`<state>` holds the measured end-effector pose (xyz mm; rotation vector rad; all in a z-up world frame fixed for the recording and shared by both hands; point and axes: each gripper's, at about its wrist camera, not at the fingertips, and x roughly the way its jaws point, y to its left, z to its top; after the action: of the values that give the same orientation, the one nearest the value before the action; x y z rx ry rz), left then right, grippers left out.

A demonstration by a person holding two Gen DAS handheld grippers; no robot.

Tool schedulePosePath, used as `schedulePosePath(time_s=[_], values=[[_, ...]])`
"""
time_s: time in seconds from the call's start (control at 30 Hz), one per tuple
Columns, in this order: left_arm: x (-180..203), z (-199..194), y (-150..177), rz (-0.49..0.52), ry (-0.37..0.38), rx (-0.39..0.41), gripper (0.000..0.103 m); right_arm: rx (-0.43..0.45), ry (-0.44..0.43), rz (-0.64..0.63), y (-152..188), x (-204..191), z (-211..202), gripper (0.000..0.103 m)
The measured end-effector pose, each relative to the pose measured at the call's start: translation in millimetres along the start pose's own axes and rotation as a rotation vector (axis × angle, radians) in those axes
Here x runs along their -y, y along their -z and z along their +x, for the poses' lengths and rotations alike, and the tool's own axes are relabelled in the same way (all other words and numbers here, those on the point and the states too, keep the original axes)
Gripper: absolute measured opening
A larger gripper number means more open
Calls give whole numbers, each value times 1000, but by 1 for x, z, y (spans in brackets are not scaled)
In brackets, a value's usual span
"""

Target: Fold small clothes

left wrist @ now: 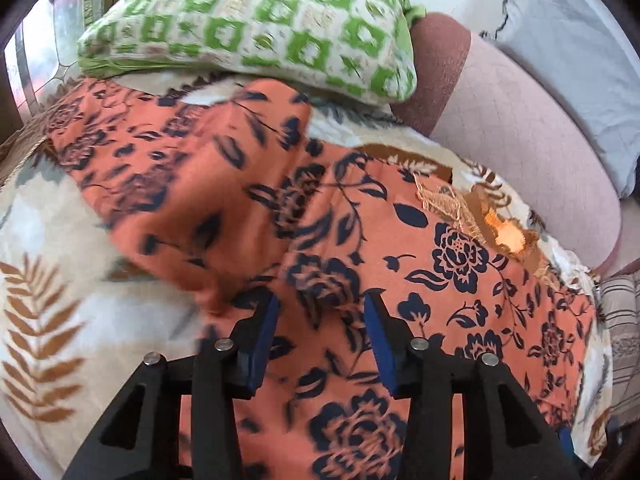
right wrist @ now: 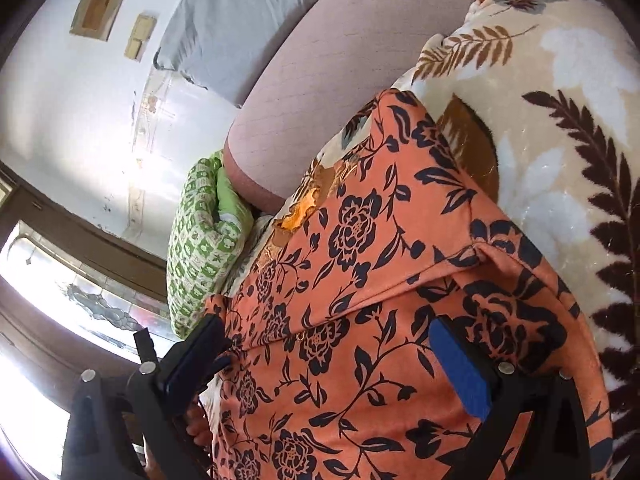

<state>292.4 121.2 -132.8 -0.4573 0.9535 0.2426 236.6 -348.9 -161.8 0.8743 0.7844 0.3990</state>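
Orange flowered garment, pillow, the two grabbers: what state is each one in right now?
orange flowered garment: lying on the leaf-print blanket, one part folded over.
green patterned pillow: resting at the blanket's far edge.
left gripper: jaws apart above the garment, gripping nothing.
right gripper: jaws wide, straddling the garment.

Home bedroom: bed w/ plush cream leaf-print blanket point(right wrist: 560, 92), green-and-white patterned pillow point(left wrist: 256, 24), long pink bolster point(left wrist: 528, 152), worn white wall point(right wrist: 80, 92).
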Motion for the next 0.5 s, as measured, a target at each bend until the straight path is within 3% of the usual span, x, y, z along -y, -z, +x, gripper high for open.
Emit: schedulePosePath(time_s=[0.07, 0.13, 0.2, 0.37, 0.5], values=[[-33, -17, 2, -41, 39, 38, 49, 0, -1, -3, 0, -1, -1, 103], [-79, -38, -6, -123, 52, 92, 66, -4, -5, -5, 1, -2, -1, 103], [-137, -47, -20, -272, 84, 136, 75, -9, 0, -13, 2, -4, 1, 103], [-280, -12, -56, -695, 279, 81, 75, -39, 20, -62, 10, -10, 11, 103], [-331, 6, -89, -754, 302, 108, 74, -72, 35, -105, 18, -14, 22, 103]])
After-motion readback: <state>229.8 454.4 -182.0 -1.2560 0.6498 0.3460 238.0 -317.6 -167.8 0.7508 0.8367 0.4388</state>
